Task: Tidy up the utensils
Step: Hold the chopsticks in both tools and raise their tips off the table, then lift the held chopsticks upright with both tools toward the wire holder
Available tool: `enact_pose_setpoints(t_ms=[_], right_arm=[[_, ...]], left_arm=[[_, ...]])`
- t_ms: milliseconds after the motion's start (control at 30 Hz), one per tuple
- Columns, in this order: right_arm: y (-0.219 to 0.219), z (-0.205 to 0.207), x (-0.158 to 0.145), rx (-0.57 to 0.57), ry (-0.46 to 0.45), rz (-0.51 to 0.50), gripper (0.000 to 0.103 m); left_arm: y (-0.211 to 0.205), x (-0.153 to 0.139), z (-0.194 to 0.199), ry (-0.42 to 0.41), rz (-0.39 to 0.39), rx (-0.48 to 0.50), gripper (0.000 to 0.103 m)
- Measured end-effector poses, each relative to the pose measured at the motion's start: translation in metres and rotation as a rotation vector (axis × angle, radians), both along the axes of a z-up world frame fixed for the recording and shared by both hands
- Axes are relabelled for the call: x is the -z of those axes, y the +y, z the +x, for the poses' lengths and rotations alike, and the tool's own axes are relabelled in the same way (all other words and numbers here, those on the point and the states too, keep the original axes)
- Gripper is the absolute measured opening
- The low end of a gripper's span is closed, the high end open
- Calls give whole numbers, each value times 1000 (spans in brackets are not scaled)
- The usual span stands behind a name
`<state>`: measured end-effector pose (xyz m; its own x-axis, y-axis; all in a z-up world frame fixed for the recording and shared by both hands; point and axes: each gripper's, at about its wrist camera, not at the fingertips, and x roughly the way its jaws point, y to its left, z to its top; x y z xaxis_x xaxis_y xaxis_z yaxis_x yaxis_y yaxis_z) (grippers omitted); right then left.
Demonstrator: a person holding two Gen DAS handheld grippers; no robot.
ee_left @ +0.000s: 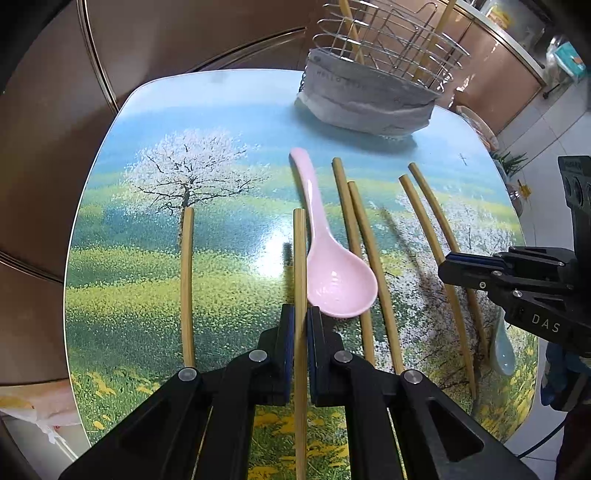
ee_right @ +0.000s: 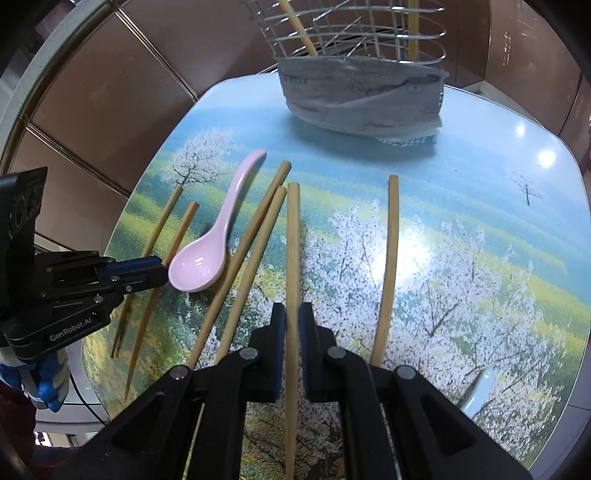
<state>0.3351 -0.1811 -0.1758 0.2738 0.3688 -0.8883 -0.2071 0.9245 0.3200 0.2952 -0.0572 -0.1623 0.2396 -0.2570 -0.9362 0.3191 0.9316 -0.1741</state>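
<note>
Several bamboo chopsticks and a pink spoon point(ee_left: 328, 254) lie on a table printed with a blossom landscape point(ee_left: 147, 258). My left gripper point(ee_left: 301, 314) is shut on one chopstick point(ee_left: 300, 258) just left of the spoon's bowl. My right gripper point(ee_right: 291, 314) is shut on another chopstick point(ee_right: 293, 240). The pink spoon point(ee_right: 210, 251) shows left of it, with my left gripper point(ee_right: 159, 271) beside the bowl. My right gripper point(ee_left: 447, 267) enters the left wrist view at the right. A wire utensil rack point(ee_left: 388, 40) wrapped in grey cloth stands at the far edge and holds two chopsticks.
A pale blue spoon point(ee_right: 476, 395) lies near the table's front right edge, also in the left wrist view point(ee_left: 504, 350). A single chopstick point(ee_left: 187, 288) lies apart at the left. Brown panelled walls point(ee_left: 184, 33) surround the table. The rack point(ee_right: 354, 40) stands at the back.
</note>
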Motion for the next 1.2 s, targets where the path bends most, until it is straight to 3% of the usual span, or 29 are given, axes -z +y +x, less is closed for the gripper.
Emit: enact_pose_setpoints(t_ms=[1200], right_arm=[[-10,-32,-37,38,-85,69,7]], left_arm=[[-6,-32,-16,-60,9,-5,6]])
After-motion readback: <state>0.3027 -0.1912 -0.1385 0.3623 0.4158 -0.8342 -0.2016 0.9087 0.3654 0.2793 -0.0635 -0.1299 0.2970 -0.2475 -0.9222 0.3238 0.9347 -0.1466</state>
